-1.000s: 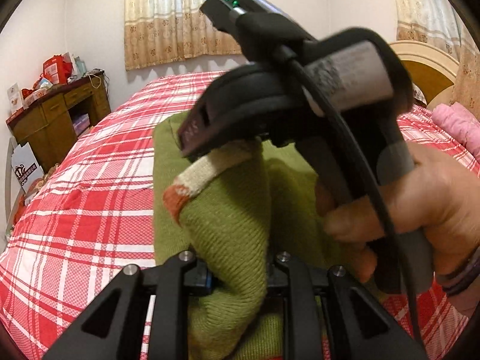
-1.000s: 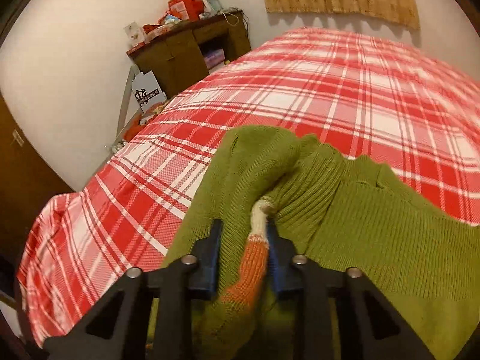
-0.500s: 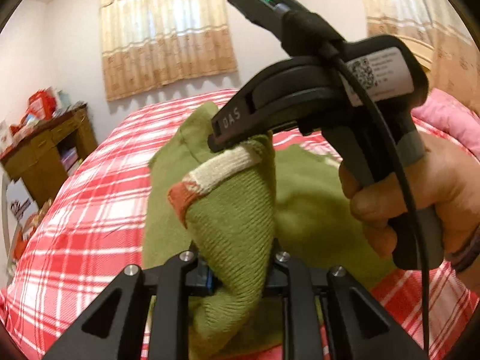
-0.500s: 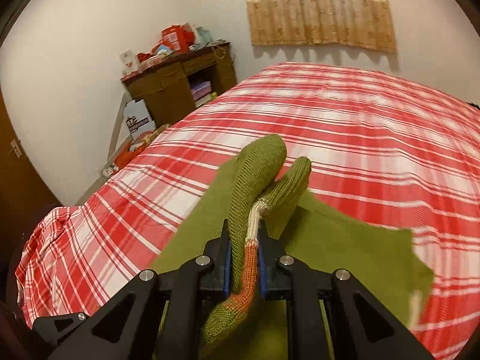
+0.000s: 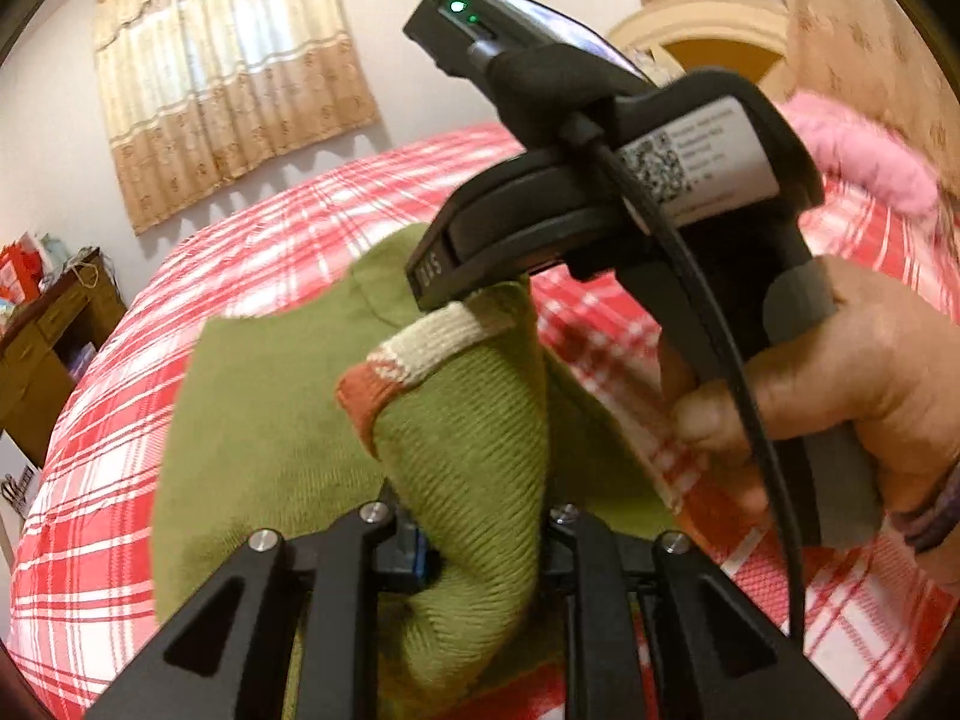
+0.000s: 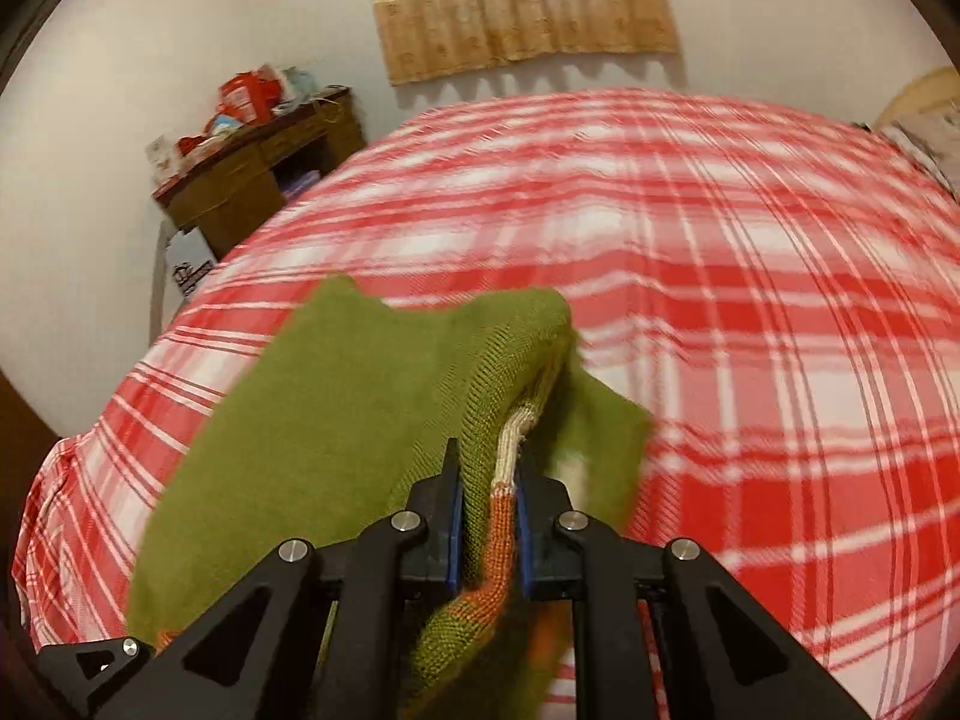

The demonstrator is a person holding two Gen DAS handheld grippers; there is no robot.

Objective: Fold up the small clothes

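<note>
A small olive-green knitted sweater with a cream and orange striped hem hangs above the red plaid bed. My left gripper is shut on a thick fold of the green knit. My right gripper is shut on the striped hem of the same sweater. In the left wrist view the right gripper's body and the hand holding it sit just above and to the right of the lifted fabric. The rest of the sweater drapes down to the left.
The bed with its red and white plaid cover fills both views. A wooden desk with clutter stands by the wall at the far left. A pink pillow and a headboard lie at the right. Curtains hang on the far wall.
Both grippers have lifted the sweater further and carried it over the bed, keeping their grip. The hanging fabric has swung and spread out to the left.
</note>
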